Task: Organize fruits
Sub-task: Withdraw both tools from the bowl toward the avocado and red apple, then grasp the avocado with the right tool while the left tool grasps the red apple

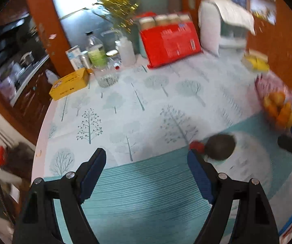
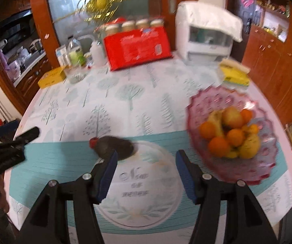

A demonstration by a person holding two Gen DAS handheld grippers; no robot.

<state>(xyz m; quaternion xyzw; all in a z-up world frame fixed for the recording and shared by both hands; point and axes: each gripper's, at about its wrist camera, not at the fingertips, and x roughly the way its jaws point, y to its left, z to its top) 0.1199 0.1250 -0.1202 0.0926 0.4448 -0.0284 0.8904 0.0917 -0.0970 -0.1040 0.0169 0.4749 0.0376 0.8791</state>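
A dark oval fruit (image 2: 113, 145), perhaps an avocado, lies on the tree-patterned tablecloth with a small red fruit (image 2: 93, 142) touching its left end. My right gripper (image 2: 146, 162) hovers open just right of it, with nothing between its fingers. To the right stands a pink glass bowl (image 2: 207, 99) holding oranges (image 2: 218, 145), bananas and an apple. In the left wrist view the dark fruit (image 1: 220, 146) and red fruit (image 1: 196, 145) sit just beyond my right fingertip. My left gripper (image 1: 146, 158) is open and empty. The bowl (image 1: 268, 85) is blurred at the right edge.
At the table's far side stand a red box (image 2: 137, 46), a white appliance (image 2: 207, 38), bottles (image 2: 75, 52) and a yellow box (image 2: 51, 77). A yellow pack (image 2: 234, 73) lies behind the bowl. Wooden cabinets surround the table.
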